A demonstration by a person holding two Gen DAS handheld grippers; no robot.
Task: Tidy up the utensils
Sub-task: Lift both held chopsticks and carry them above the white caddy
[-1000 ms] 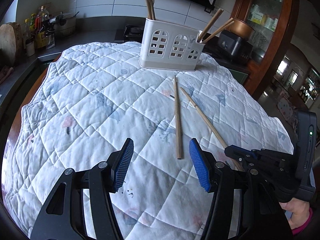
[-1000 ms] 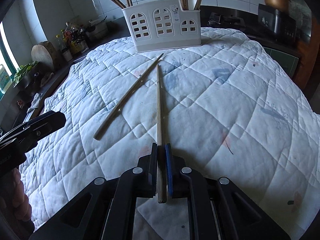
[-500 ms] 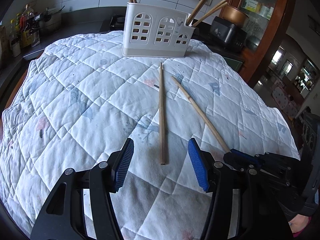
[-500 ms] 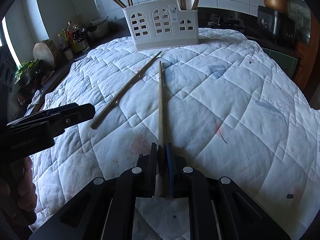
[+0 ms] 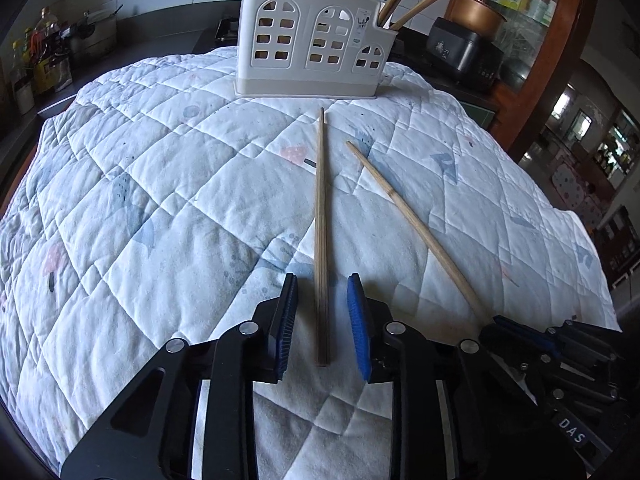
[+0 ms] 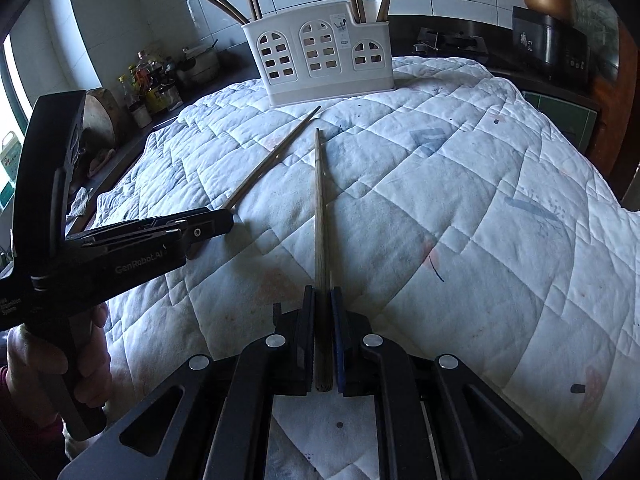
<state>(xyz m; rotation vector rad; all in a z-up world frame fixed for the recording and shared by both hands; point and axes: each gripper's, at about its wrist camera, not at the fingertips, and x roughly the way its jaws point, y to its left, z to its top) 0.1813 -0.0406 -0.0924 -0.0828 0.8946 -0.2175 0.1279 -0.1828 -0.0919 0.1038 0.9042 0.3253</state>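
Quilted desk (image 5: 168,184), white caddy (image 5: 312,40) at far edge. Left gripper (image 5: 322,312) jaws closing around one flat-lying chopstick (image 5: 321,216), gaps showing; right gripper (image 6: 322,336) clamped on second chopstick (image 6: 320,208).

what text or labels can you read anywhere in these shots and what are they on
"GenRobot.AI": on the side of the left tool, right wrist view.
"DAS": white letters on the body of the right tool, left wrist view.
Small white print lower on the left tool's handle: too blurred to read.
Sticker on the white utensil holder: too small to read.
Bottle labels on the counter: unreadable.
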